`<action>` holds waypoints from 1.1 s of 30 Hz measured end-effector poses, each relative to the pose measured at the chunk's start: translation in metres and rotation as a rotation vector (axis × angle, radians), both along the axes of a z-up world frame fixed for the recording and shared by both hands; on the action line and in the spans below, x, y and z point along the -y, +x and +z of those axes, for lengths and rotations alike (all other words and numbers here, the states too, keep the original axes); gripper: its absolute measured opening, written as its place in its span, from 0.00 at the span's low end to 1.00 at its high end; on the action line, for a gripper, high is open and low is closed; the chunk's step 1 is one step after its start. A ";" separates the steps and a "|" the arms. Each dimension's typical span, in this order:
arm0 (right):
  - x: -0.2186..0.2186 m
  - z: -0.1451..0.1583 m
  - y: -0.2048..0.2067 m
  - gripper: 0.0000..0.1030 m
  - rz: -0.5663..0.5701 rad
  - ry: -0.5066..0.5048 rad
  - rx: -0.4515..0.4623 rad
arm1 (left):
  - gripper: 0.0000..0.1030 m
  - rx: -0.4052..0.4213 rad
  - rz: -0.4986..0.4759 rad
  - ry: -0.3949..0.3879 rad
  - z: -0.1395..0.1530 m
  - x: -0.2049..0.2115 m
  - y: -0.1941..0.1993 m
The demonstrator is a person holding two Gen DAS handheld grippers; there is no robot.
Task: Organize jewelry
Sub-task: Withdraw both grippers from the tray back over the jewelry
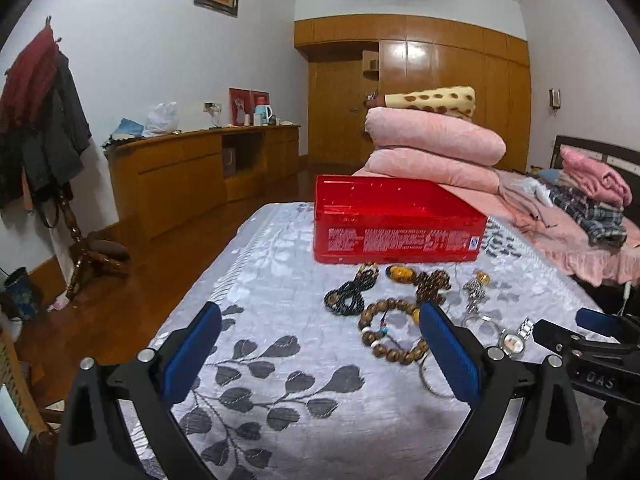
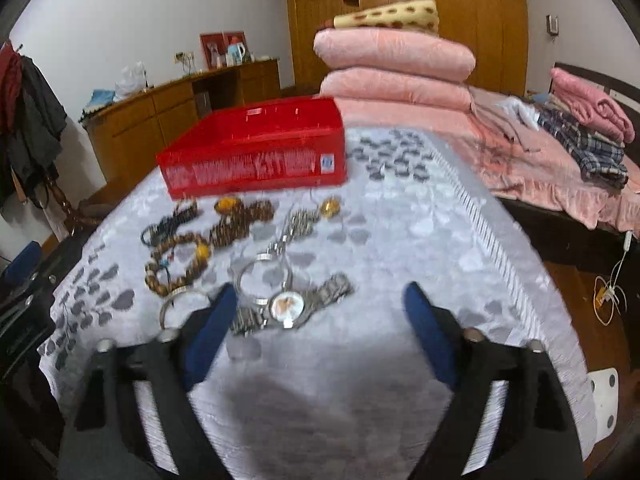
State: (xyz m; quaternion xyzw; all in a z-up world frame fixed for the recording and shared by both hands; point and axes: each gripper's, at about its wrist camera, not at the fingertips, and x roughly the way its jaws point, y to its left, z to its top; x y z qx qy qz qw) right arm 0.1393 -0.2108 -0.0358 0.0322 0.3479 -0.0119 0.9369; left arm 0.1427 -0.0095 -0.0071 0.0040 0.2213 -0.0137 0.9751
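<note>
Both tools, left tool and right tool, spread, grip nothing; red box (contents hidden).

Even indoor light, moderately bright, cool cast. Glare patches on glossy wardrobe doors at upper centre of left view, same sheen at top of right view. Soft shadow on table cloth at lower centre of right view, between tongs. Strong fisheye bending: walls and ceiling curve, black vignette in all 4 corners. Left view mostly sharp; slight softness at lower edge. Right view motion-blurred throughout: print on red box smeared, beads and watch indistinct.
</note>
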 end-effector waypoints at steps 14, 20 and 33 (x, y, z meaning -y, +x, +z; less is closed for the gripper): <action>-0.017 -0.023 0.025 0.54 -0.004 -0.008 -0.137 | 0.80 -0.080 -0.029 0.010 -0.016 0.003 0.009; -0.019 -0.026 0.032 0.52 -0.005 -0.006 -0.166 | 0.80 -0.100 -0.043 0.001 -0.017 0.003 0.012; 0.010 -0.027 0.022 0.15 0.003 0.031 -0.207 | 0.80 -0.193 -0.150 -0.027 -0.023 0.028 0.012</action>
